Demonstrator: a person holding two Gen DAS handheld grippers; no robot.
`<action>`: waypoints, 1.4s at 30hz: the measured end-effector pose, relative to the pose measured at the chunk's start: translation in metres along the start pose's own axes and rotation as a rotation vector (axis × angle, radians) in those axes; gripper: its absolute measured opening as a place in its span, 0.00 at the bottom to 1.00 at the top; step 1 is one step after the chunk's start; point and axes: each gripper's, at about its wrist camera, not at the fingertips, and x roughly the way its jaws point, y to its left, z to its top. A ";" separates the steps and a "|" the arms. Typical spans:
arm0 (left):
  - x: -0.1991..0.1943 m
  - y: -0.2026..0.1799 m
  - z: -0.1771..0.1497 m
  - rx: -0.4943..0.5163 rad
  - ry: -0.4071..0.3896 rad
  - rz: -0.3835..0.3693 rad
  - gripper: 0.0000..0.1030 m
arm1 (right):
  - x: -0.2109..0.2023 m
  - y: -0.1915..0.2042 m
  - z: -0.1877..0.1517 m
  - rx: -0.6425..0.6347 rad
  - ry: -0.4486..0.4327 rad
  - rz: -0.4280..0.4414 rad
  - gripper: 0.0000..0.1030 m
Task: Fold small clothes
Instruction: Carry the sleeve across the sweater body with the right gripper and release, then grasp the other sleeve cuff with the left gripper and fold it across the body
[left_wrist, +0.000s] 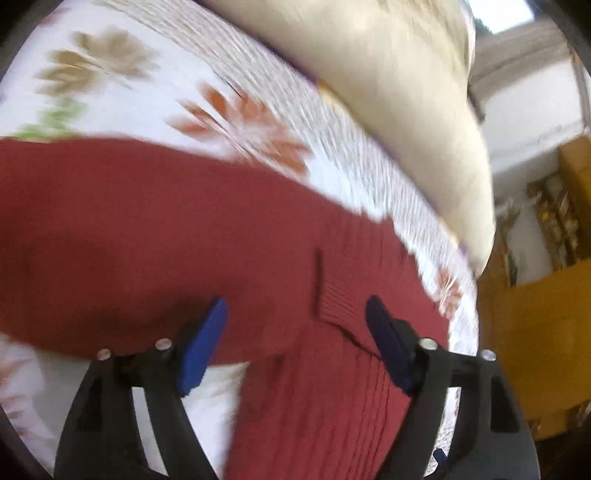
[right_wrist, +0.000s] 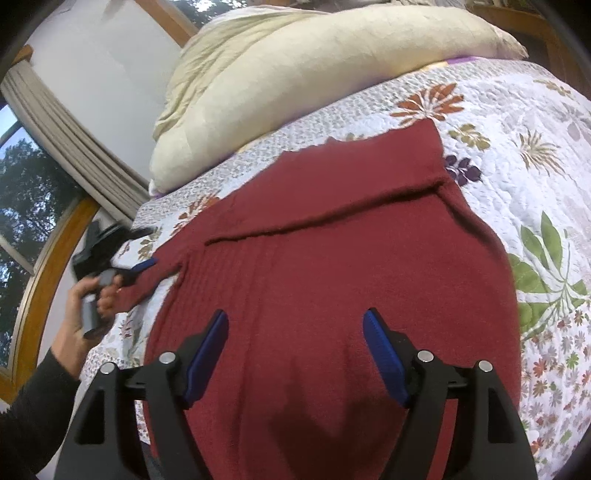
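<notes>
A dark red knit sweater (right_wrist: 332, 277) lies flat on a floral quilt (right_wrist: 517, 155), with a folded layer lying across its far part. My right gripper (right_wrist: 295, 317) hovers open over the near part of the sweater, with only cloth showing between its blue pads (right_wrist: 207, 354). At the sweater's left edge a hand (right_wrist: 77, 325) holds my left gripper (right_wrist: 142, 267) by the sleeve. The left wrist view is blurred. There the left gripper (left_wrist: 297, 306) stands open just above the red sweater (left_wrist: 147, 229), and nothing is pinched between its fingers.
A large cream pillow (right_wrist: 295, 74) lies along the far side of the bed, also seen as the cream pillow (left_wrist: 388, 92). A window with a beige curtain (right_wrist: 70, 140) and a wooden frame is at the left. Wooden furniture (left_wrist: 535, 332) stands beside the bed.
</notes>
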 end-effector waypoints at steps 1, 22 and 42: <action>-0.021 0.014 0.000 -0.017 -0.029 0.013 0.79 | -0.001 0.003 -0.001 -0.007 -0.002 0.003 0.75; -0.158 0.243 0.040 -0.450 -0.240 0.161 0.38 | 0.036 0.073 -0.017 -0.127 0.091 0.060 0.77; -0.067 -0.157 0.024 0.409 -0.134 0.087 0.06 | -0.005 0.030 0.000 -0.022 -0.017 0.061 0.77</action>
